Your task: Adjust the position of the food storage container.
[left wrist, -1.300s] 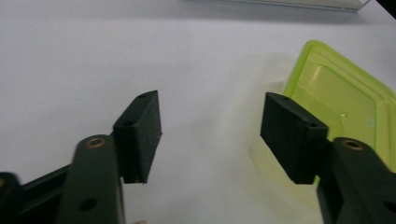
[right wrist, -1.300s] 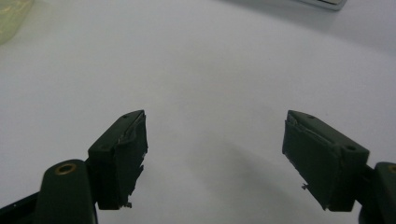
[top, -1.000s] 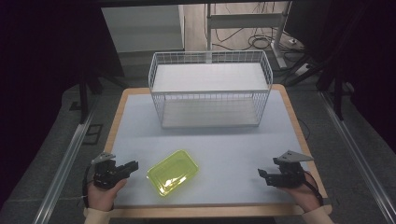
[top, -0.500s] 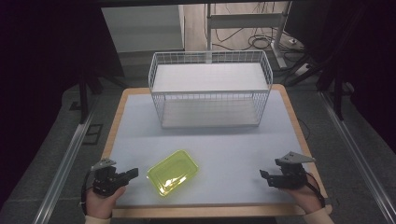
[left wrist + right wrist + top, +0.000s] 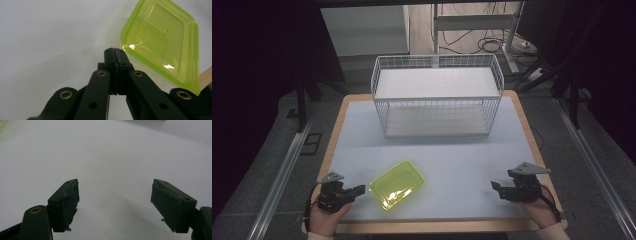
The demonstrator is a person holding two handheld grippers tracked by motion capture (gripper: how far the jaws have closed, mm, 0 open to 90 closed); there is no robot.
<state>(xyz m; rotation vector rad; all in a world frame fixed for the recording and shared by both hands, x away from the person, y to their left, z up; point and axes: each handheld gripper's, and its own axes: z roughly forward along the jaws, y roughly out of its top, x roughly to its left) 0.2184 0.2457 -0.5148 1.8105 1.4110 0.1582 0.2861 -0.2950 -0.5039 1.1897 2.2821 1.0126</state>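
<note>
Green tray [image 5: 397, 184] lies near-left on the tabletop [image 5: 452, 150], long axis slanting near-left to far-right. My left tool [image 5: 354, 191], jaws pinched together and empty, sits just left of it; right tool [image 5: 496, 187], gaping wide, well apart.

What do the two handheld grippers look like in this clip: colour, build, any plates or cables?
Both the left gripper and right gripper are black, with linked jaw arms pinned by brass-coloured rivets. Each carries a grey three-cornered plate on top. A dark cable trails from each.

White wire basket [image 5: 437, 100] at table [image 5: 472, 155] rear.
</note>
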